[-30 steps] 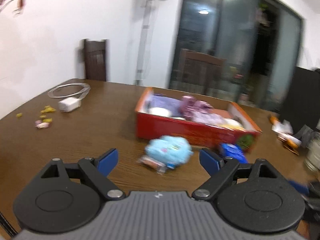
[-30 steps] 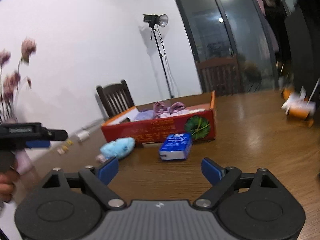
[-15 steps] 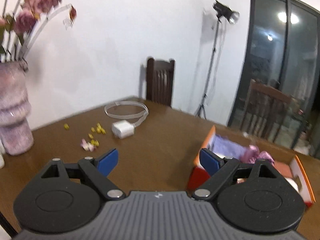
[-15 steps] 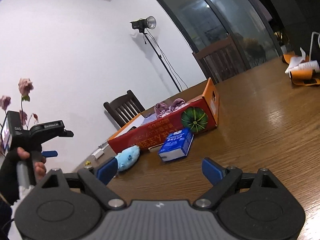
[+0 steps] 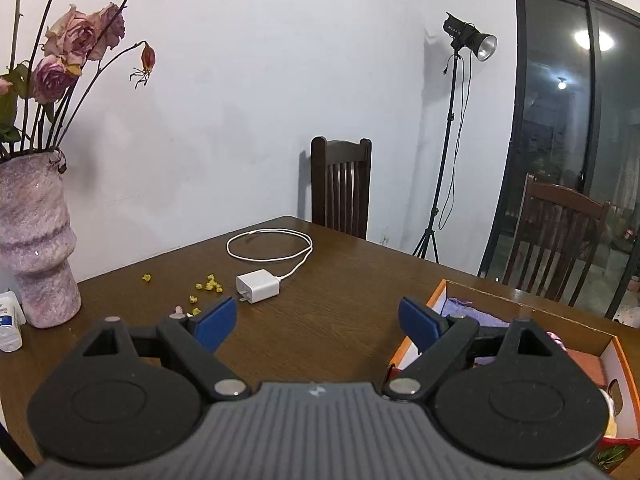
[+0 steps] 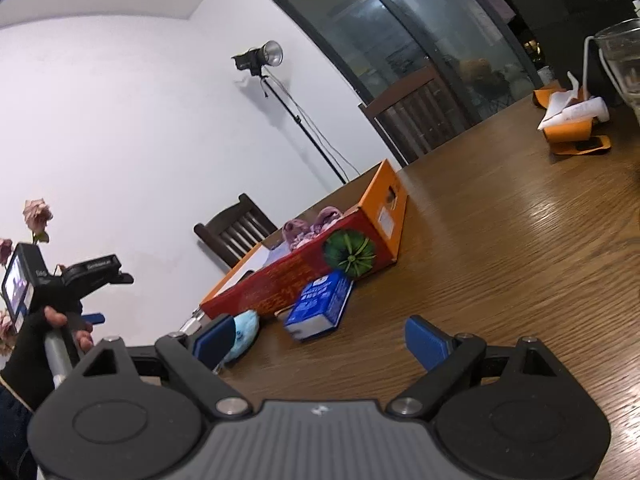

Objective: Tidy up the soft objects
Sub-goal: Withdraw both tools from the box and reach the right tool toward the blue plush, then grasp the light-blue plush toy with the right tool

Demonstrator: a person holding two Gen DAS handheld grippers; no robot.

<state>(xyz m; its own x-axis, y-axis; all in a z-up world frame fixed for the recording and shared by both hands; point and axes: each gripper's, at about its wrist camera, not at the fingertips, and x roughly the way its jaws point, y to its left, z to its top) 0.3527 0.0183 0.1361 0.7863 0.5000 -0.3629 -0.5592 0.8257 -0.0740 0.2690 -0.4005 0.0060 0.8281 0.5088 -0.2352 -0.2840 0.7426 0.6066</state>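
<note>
A red and orange cardboard box (image 6: pixel 304 276) sits on the wooden table with pink and purple soft things (image 6: pixel 308 226) inside. In the left wrist view its corner (image 5: pixel 448 288) shows at the right. A light blue plush toy (image 6: pixel 245 332) and a blue tissue pack (image 6: pixel 320 306) lie on the table in front of the box. My right gripper (image 6: pixel 320 338) is open and empty, tilted, a short way before the tissue pack. My left gripper (image 5: pixel 316 318) is open and empty, raised above the table left of the box; it also shows in the right wrist view, held by a gloved hand (image 6: pixel 40 328).
A white charger (image 5: pixel 258 286) with a looped cable (image 5: pixel 270 244), yellow crumbs (image 5: pixel 208 282) and a pink vase of dried roses (image 5: pixel 36 240) occupy the left part of the table. Orange and white wrappers (image 6: pixel 572 120) and a glass (image 6: pixel 622 64) stand far right. Chairs and a light stand ring the table.
My left gripper swung left and upward, away from the blue plush toy and the box, toward the charger and vase. My right gripper rolled, tilting its view, and drew closer to the tissue pack.
</note>
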